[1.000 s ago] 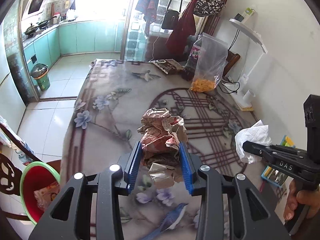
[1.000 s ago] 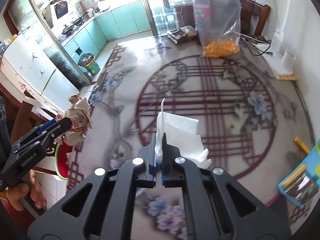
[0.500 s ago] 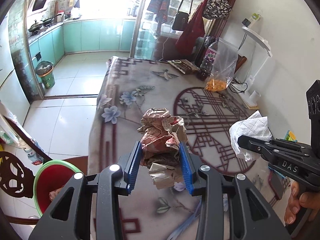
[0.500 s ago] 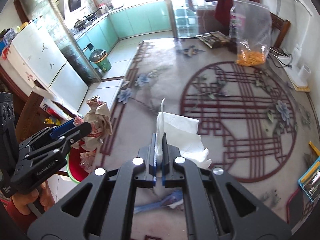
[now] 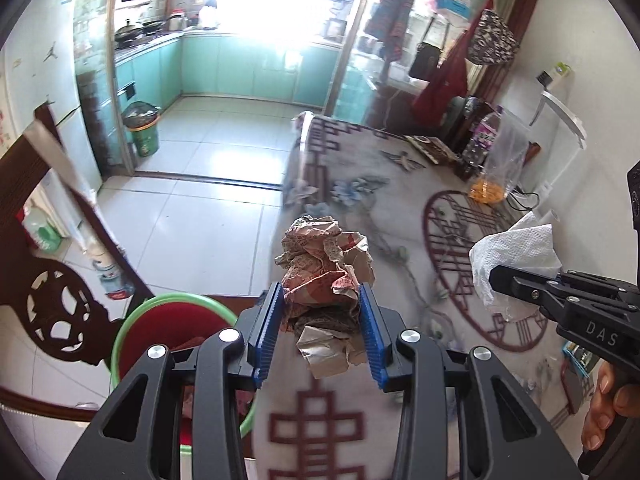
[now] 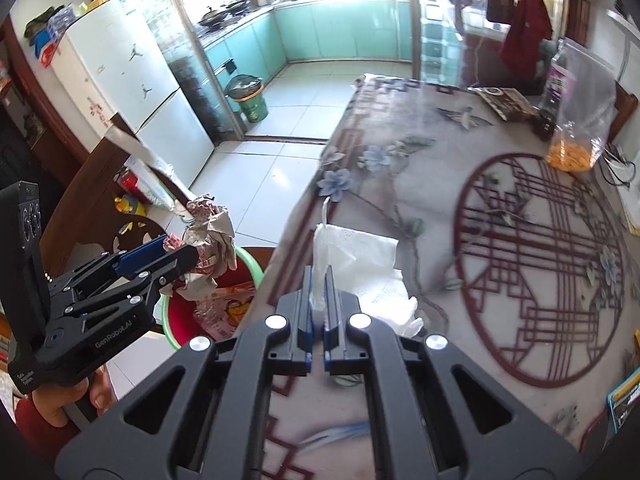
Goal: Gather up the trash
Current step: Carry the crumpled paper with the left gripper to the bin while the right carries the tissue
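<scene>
My left gripper [image 5: 320, 304] is shut on a crumpled brown paper wad [image 5: 324, 264], held in the air at the table's left edge. The wad also shows in the right wrist view [image 6: 210, 236], above a green-rimmed red trash bin [image 6: 244, 268]. The bin [image 5: 160, 320] sits on the floor below and left of the left gripper and holds some wrappers. My right gripper [image 6: 318, 284] is shut on a white paper tissue [image 6: 356, 256], held above the table near its left edge. The tissue also shows in the left wrist view [image 5: 516, 256].
The table has a floral cloth [image 6: 480, 200]. A clear bag of orange snacks [image 6: 576, 136] and a bottle stand at its far right. A carved wooden chair [image 5: 52, 280] stands left of the bin. A second bin [image 5: 142, 128] stands by the kitchen door.
Both grippers have moved left with their loads, from over the table to its left edge. The red bin has come closer, below the left gripper.
</scene>
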Available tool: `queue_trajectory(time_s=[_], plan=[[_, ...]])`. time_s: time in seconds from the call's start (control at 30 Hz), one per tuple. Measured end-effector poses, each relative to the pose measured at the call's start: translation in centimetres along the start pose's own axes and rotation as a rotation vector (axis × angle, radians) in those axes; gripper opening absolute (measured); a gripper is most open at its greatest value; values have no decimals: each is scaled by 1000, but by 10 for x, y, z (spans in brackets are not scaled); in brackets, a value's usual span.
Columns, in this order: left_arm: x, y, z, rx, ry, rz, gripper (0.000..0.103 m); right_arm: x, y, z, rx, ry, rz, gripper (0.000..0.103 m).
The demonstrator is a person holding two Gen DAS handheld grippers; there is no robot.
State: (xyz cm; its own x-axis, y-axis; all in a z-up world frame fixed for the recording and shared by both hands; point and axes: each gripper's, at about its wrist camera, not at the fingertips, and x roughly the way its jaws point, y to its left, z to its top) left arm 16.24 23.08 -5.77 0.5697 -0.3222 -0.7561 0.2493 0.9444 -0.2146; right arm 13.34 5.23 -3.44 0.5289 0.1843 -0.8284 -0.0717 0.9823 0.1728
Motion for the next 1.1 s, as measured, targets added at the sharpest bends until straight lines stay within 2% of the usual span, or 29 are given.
queue_trajectory(time_s=[0.43,0.77,1.1], plan=[[-10,95,-17,-123,14,131,36,32,80,11,-134,48,77,3],[-10,133,-32,-168,45,191,36,52,121,11,-196,80,122,3],[6,149,-46,-189,98,225,38,83,142,-2,-223,164,202,3]])
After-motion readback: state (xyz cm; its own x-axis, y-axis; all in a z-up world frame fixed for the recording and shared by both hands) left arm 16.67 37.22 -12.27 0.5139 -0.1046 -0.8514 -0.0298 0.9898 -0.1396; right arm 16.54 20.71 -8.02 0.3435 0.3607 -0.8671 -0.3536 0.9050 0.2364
